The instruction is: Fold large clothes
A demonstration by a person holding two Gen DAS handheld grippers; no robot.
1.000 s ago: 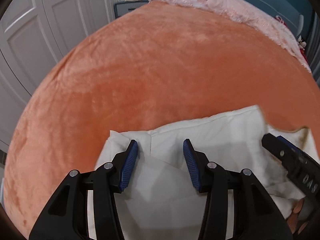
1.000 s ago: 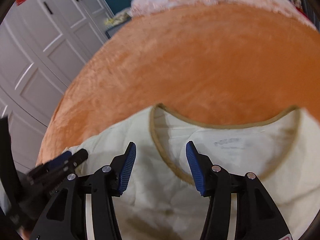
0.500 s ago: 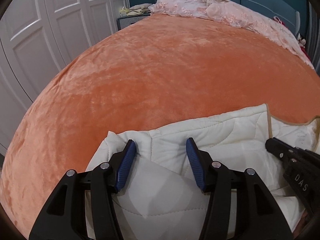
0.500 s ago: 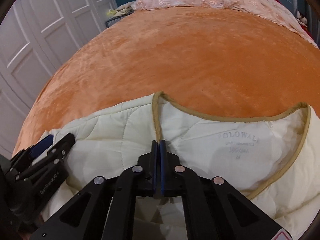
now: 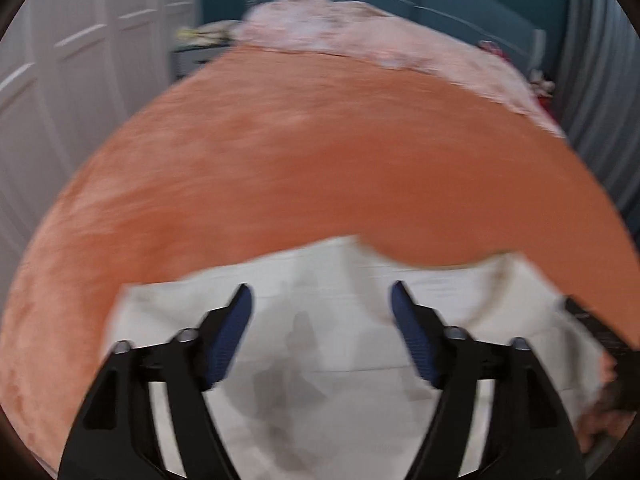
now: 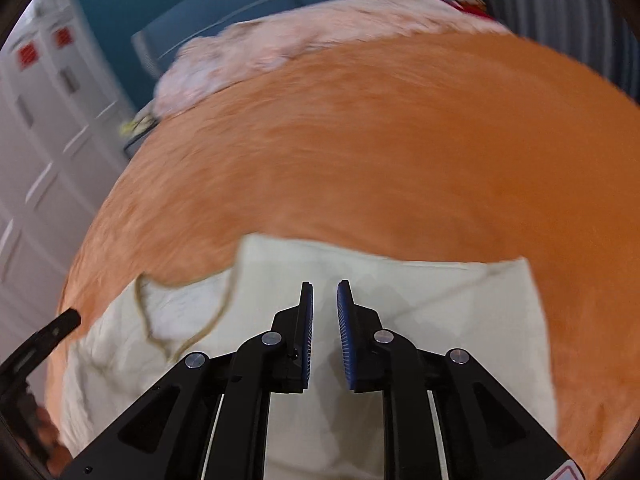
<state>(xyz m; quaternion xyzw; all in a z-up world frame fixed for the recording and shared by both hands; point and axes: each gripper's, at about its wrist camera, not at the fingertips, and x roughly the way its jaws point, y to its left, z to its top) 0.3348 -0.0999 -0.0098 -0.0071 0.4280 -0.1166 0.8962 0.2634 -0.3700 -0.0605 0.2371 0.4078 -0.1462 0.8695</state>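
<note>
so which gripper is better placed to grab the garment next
Probably left. The left gripper is wide open over the cream garment; the right gripper shows only a narrow gap, with nothing visibly held.

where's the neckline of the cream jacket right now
In the right wrist view the tan-trimmed neckline lies left of the right tongs, on the cream quilted jacket spread over the orange blanket.

The jacket (image 6: 420,292) is matt cream quilted cloth with tan binding, the blanket (image 5: 320,168) under it plush orange fleece, and both grippers' fingers (image 6: 346,332) matt black plastic with ribbed blue pads.
</note>
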